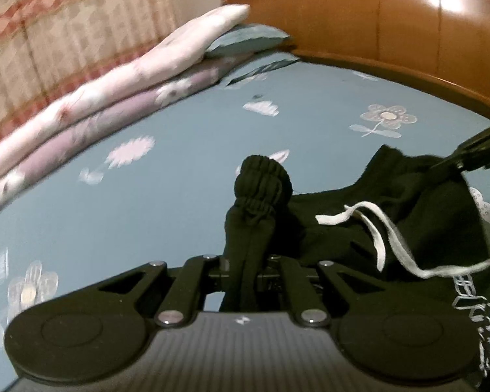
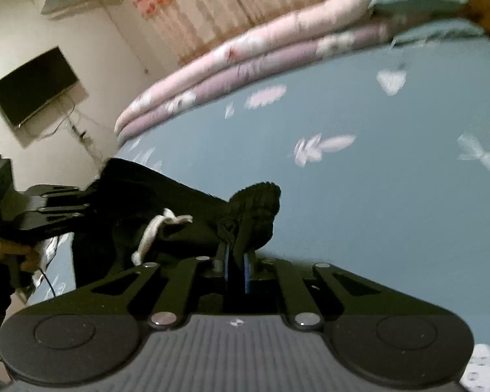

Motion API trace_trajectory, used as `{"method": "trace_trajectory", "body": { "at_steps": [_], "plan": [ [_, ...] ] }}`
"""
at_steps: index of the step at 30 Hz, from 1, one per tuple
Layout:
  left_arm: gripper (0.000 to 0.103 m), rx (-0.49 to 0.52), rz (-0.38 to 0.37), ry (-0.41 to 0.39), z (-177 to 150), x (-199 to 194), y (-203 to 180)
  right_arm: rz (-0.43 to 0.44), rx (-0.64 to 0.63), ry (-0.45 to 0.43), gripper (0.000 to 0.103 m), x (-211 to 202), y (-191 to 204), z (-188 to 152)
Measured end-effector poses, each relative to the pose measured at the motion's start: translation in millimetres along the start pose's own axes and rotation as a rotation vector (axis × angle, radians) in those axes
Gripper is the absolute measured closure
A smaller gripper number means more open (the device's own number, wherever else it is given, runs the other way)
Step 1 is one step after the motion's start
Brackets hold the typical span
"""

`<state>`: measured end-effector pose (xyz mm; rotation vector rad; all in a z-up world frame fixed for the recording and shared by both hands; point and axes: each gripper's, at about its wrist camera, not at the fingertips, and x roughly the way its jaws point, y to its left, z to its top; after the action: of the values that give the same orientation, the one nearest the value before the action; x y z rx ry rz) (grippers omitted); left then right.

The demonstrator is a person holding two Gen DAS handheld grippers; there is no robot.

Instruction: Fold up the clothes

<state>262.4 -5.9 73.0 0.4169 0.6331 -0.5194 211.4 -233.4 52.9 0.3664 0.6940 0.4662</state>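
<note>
Left claw [image 1: 250,261]: closed tight on a bunched fold of the black trousers [image 1: 392,215], ribbed cuff [image 1: 264,176] standing up beyond the fingers.
Right claw [image 2: 235,261]: closed on a second ribbed cuff [image 2: 258,209] of the same garment, cloth pinched between blue pads [image 2: 246,272].
Black trousers: slung between both claws above the blue flowered bed sheet [image 1: 179,202]; white drawstring [image 1: 375,238] dangling loose.
Background: folded pink quilt [image 1: 107,98] along the far edge; wooden headboard [image 1: 375,26] behind.
Image quality: moderately blurred.
</note>
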Motion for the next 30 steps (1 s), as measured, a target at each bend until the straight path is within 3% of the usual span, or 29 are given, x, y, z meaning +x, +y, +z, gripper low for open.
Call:
{"method": "trace_trajectory", "body": {
  "at_steps": [10, 19, 22, 25, 30],
  "plan": [
    [0.099, 0.158, -0.095, -0.136, 117, 75, -81, -0.175, 0.013, -0.171, 0.094, -102, -39, 7],
    [0.099, 0.292, -0.227, -0.151, 189, 149, -183, -0.351, 0.099, -0.26, 0.099, -162, -88, -4],
    [0.099, 0.332, -0.267, -0.121, 196, 175, -222, -0.393, 0.143, -0.258, 0.099, -169, -103, -12],
    [0.099, 0.36, -0.256, -0.077, 193, 201, -250, -0.425, 0.18, -0.25, 0.099, -174, -117, -20],
    [0.099, 0.328, -0.233, -0.028, 191, 228, -250, -0.385, 0.24, -0.21, 0.09, -167, -143, -34]
  ]
}}
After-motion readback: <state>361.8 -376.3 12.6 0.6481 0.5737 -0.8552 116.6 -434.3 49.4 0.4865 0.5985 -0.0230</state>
